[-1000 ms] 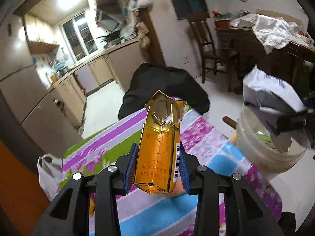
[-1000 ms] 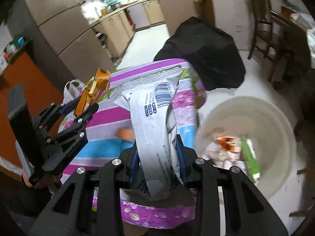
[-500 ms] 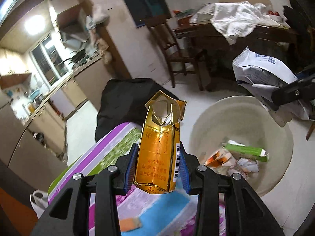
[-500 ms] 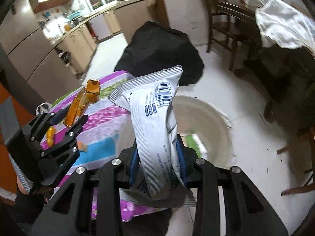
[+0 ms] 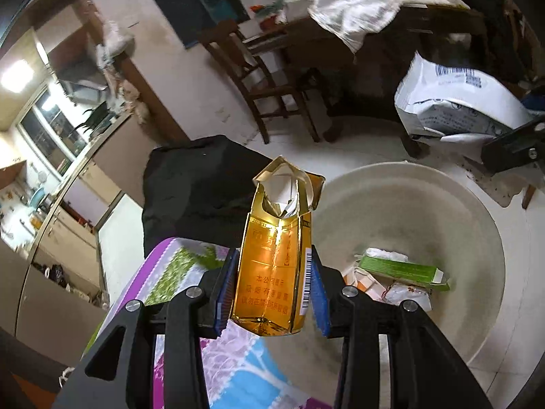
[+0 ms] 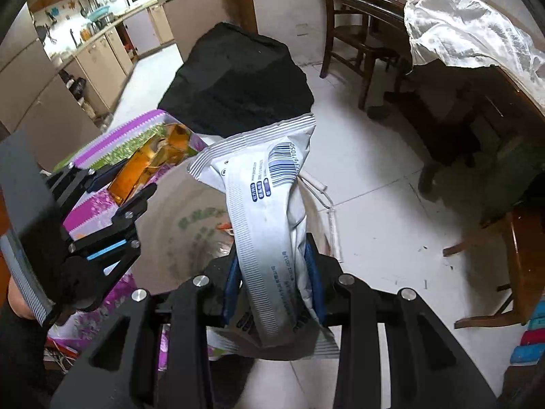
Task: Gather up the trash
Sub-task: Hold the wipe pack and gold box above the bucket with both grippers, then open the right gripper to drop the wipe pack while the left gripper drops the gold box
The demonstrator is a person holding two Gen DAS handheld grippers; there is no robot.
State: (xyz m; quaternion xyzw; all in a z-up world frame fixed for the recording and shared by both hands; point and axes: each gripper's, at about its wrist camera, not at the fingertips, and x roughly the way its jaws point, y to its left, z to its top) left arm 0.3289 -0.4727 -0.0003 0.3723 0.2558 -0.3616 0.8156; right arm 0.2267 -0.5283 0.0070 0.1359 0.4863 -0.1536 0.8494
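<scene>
Left claw (image 5: 272, 293): clenched on a gold cigarette pack (image 5: 274, 266), blue pads (image 5: 227, 293) pressed to both its sides, torn flap end pointing away and up. Pack held upright over the near left rim of a wide cream basin (image 5: 425, 187) standing on the floor. Seen from the right wrist view, same pack (image 6: 150, 167) tilted in the left claw (image 6: 119, 187) above the basin's (image 6: 163, 235) left edge.

Right claw (image 6: 272, 293): clenched on a white snack bag (image 6: 272, 221), gripped near its lower end, barcode end up and away, crumpled. Bag held above the basin, toward its near right side. In the left wrist view, bag (image 5: 456, 109) visible at the far right, above and beyond the basin's rim, with part of the right claw's black finger (image 5: 514, 146) under it.

Already lying in the basin: a green carton (image 5: 398, 267), white crumpled paper (image 5: 410, 293) and an orange-and-white wrapper (image 5: 361, 281), bunched toward the near right.

Left of the basin, a table under a striped purple, green and blue cloth (image 5: 170, 272), its corner just beside the rim. Beyond that corner, a black bundle (image 5: 201, 191). Farther off, a wooden chair (image 5: 259, 78) and a dark wooden table with a white cloth (image 5: 361, 3) draped over it. Kitchen cabinets (image 5: 68, 231) along the far left wall.
</scene>
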